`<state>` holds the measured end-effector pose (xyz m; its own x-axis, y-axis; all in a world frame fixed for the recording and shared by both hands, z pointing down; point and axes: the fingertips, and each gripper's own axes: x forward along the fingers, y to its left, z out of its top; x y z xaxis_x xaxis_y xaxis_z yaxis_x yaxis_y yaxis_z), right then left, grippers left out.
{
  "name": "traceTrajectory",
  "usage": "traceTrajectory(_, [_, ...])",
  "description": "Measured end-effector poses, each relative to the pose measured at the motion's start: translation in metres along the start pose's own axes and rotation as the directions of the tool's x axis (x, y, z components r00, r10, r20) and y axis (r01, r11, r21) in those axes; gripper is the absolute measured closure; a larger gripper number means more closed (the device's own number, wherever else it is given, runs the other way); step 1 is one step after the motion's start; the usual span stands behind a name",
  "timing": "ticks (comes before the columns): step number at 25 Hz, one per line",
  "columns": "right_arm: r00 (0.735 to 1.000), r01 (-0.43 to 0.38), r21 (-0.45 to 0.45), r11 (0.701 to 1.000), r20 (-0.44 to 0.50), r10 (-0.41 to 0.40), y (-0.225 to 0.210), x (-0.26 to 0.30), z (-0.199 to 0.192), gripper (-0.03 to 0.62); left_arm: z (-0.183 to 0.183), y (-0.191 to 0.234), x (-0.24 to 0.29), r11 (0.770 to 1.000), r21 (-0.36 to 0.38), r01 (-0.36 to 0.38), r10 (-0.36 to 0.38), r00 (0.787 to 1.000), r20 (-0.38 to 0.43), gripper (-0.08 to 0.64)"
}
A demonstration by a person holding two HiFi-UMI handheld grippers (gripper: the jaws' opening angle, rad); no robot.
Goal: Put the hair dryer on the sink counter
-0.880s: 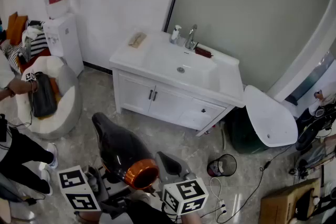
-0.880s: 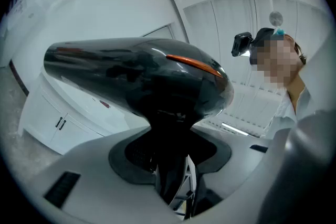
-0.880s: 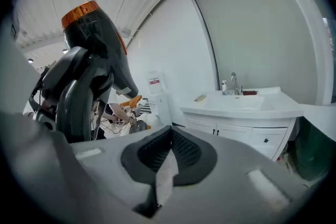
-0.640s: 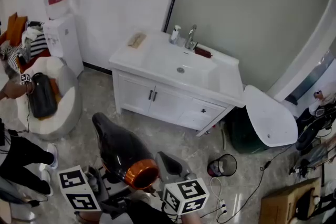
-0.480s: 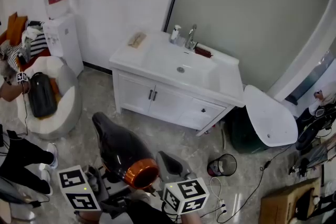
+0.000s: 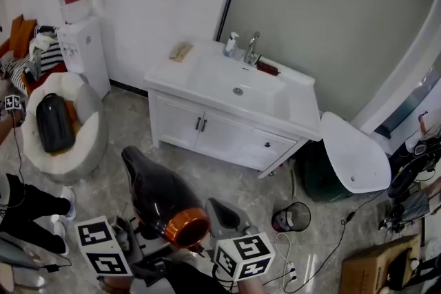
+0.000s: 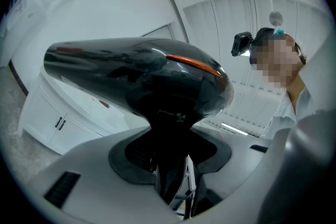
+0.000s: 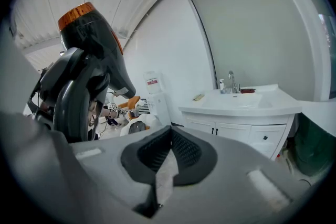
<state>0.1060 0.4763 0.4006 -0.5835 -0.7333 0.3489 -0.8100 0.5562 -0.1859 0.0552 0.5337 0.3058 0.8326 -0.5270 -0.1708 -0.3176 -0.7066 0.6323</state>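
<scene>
A black hair dryer with an orange ring at its rear hangs low in the head view, its nozzle towards the white sink counter across the floor. My left gripper is shut on the dryer's handle; the dryer's body fills the left gripper view above the jaws. Just right of the dryer, my right gripper is shut with nothing in it. In the right gripper view the shut right gripper points at the sink counter, with the hair dryer at upper left.
On the counter are a faucet, a small bottle, a brush and a dark red item. A water dispenser, a round chair holding a black bag, a bin and a white oval panel stand around.
A person's hand at the left edge has drawn back from the black bag on the chair. Both grippers and the hair dryer have stayed in place.
</scene>
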Motion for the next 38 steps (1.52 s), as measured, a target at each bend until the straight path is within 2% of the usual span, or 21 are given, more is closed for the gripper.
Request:
traceTrajectory(14, [1.0,-0.006,0.014,1.0,0.011,0.006,-0.011,-0.004,0.004,0.594,0.0,0.0,0.008,1.0,0.009,-0.021,0.021,1.0,0.012,0.383])
traceTrajectory(24, [0.999,-0.04,0.014,0.999,0.016,0.04,-0.029,-0.019,0.002,0.594,-0.01,-0.009,0.027,0.998,0.03,-0.047,0.046,0.998,0.032,0.383])
traceTrajectory(30, [0.999,-0.032,0.009,0.999,0.021,0.032,-0.049,-0.036,0.0,0.595,-0.023,-0.009,0.041,0.997,-0.001,-0.071,0.071,0.996,0.046,0.383])
traceTrajectory(38, [1.0,-0.018,0.021,1.0,0.017,0.018,-0.064,-0.044,-0.007,0.594,-0.026,-0.013,0.047,0.998,0.009,-0.061,0.061,0.996,0.06,0.383])
